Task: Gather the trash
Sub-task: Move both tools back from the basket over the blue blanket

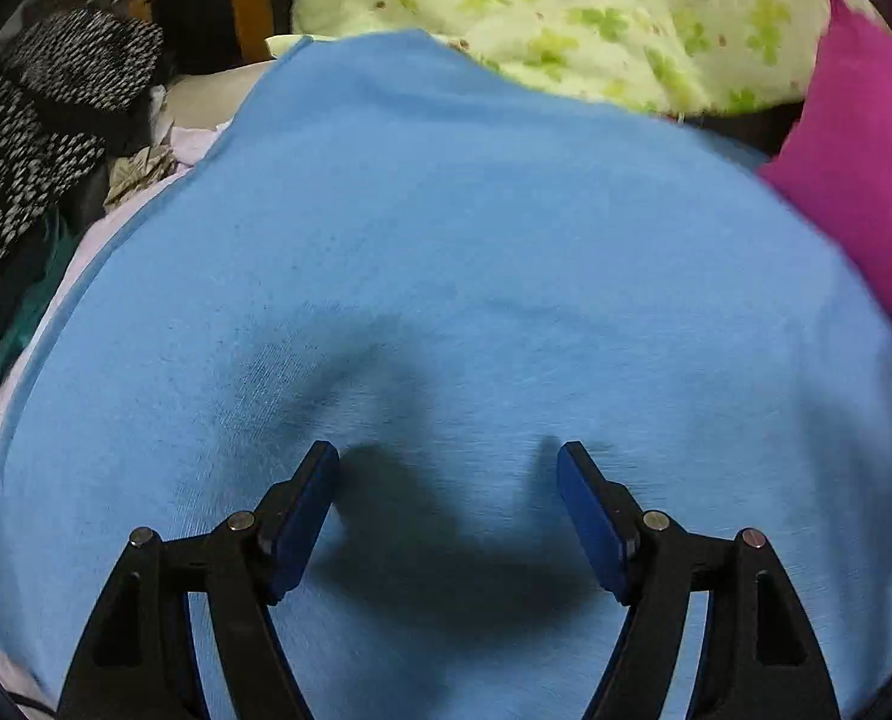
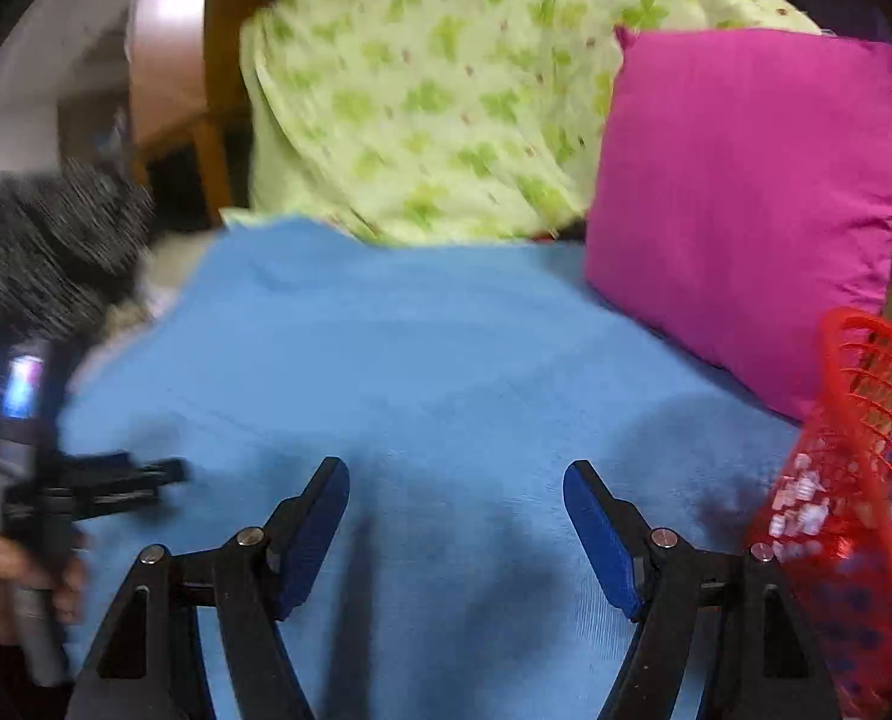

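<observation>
Blue cloth (image 1: 446, 252), a soft knit with a fine weave, spreads under both of your tools and fills most of each view; what it covers cannot be told, since it hides everything beneath. Your left gripper (image 1: 448, 462) hangs just above that cloth with its blue-padded fingers (image 1: 302, 516) spread wide, nothing between them, its shadow falling dark on the fabric. Your right gripper (image 2: 454, 480) is likewise spread apart and empty over the same cloth. At your right edge a red plastic basket (image 2: 853, 468) with a lattice wall stands on the cloth, cut off by the frame; pale scraps and something blue show through its mesh, too blurred to name. No loose trash shows on the cloth in either view.

Behind the cloth a pale green quilt (image 2: 434, 96) printed with clover shapes is heaped up, and a plump magenta cushion (image 2: 751, 198) leans beside it, its lower corner near the basket. To your left lies a black-and-white speckled garment (image 1: 44, 138), smeared by motion in the right wrist view, with crumpled patterned fabric and a pale lilac sheet edge (image 1: 86, 264) beside it. Orange wooden furniture (image 2: 230, 60) rises beyond, mostly hidden. Your left hand (image 2: 8, 588) shows at the right view's edge, blurred, gripping the other tool's handle.
</observation>
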The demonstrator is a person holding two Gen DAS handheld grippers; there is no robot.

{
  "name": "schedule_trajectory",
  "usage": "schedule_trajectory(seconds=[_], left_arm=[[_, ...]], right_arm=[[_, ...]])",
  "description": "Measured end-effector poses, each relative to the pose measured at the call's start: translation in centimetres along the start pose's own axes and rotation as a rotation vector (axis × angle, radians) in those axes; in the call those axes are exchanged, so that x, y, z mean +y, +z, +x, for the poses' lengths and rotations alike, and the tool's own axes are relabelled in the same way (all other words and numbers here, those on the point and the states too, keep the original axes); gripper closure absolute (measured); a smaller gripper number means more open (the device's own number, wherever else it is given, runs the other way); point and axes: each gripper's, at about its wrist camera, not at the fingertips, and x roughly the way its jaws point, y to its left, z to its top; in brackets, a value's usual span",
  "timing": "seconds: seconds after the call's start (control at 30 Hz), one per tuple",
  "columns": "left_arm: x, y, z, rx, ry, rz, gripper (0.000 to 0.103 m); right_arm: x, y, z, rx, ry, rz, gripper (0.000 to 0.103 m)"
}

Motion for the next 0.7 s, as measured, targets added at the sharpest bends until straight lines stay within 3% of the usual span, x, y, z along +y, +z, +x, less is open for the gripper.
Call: schedule_trajectory(seconds=[0.07,0.13,0.2,0.4,0.57,0.7], left_arm=[[0.1,-0.2,-0.4,-0.074,0.033,0.033,0.013],[0.5,-0.2,-0.1,-0.059,0.020,0.019,0.007],[0.9,-0.1,0.0,-0.044,0.059,-0.015,0.000],[0.6,-0.5,0.0,-0.051,0.092,-0.023,0.000],[1.3,-0.7,0.3,-0.058,0.046,-0.060,0.000],[1.3,-0.8,0.4,-0.060,0.053,-0.054,0.000]], right_arm=[[-0.3,-0.4,2.2,0.017,-0.029,0.014,0.025],[-0.9,-0.6,3.7,0.018,-0.054,0.028,0.025],[-1.4,-0.7,5.0,0.028,-0.081,0.025,0.025],[-2.8,-1.2,6.9,0.084,0.009,0.079,0.025],[-3.8,-1.6,8.2,0.120,0.034,0.134,0.025],[-3.3,-1.5,8.7,0.142,0.037,0.114,0.019]])
